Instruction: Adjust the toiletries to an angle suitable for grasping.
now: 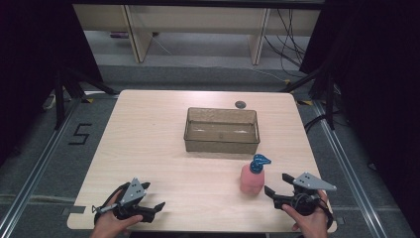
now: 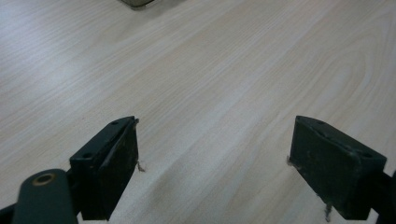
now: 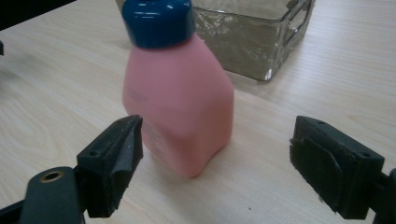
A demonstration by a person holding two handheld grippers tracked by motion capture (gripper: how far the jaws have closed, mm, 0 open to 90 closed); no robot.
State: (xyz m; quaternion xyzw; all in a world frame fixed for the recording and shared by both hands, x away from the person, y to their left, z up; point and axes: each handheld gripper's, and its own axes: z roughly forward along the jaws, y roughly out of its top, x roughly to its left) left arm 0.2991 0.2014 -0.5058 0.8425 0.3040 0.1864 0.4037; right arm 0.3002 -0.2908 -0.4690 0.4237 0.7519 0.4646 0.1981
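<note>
Since the pink bottle (image 3: pixel 180 112) looks smooth, light plastic, I'd squeeze its flat sides low; right gripper (image 3: pixel 219 158) gapes wide just before it.

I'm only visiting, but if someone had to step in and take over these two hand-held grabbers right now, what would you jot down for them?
Left gripper: open, holding nothing, low over the table at its near left.
Right gripper: open, aimed at the pink bottle, not touching it.
The pink bottle, with a blue cap, stands upright near the right gripper, just in front of the clear bin, which looks empty.
Done: nothing moved as far as the pictures show.
Left: likely to close on the bottle, lift it and set it in the bin.
</note>
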